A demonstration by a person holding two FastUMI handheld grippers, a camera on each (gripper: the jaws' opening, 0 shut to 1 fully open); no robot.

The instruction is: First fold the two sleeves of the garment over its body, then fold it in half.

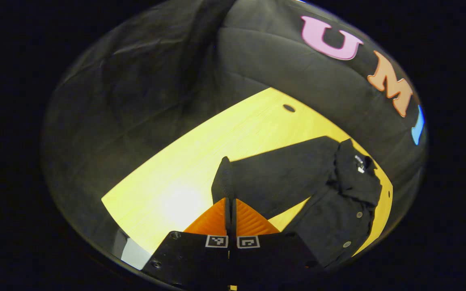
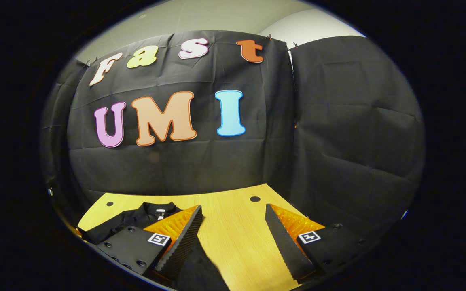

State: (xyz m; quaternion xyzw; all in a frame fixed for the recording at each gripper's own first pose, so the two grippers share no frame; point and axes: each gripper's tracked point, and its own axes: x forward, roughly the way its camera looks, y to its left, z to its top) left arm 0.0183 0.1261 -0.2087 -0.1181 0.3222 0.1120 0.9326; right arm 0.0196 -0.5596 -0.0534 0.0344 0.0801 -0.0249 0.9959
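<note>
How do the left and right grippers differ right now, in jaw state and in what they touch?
The left gripper has its fingers pressed together on the cuff end of the dark garment's sleeve, while the right gripper stands wide open with bare table between its fingers. The left one holds cloth; the right one holds nothing, though the garment lies beside and under its left finger. Both are over the same wooden table.

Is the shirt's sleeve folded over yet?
Not yet. The sleeve stretches out across the table, its cuff pinched in the left gripper.
</note>
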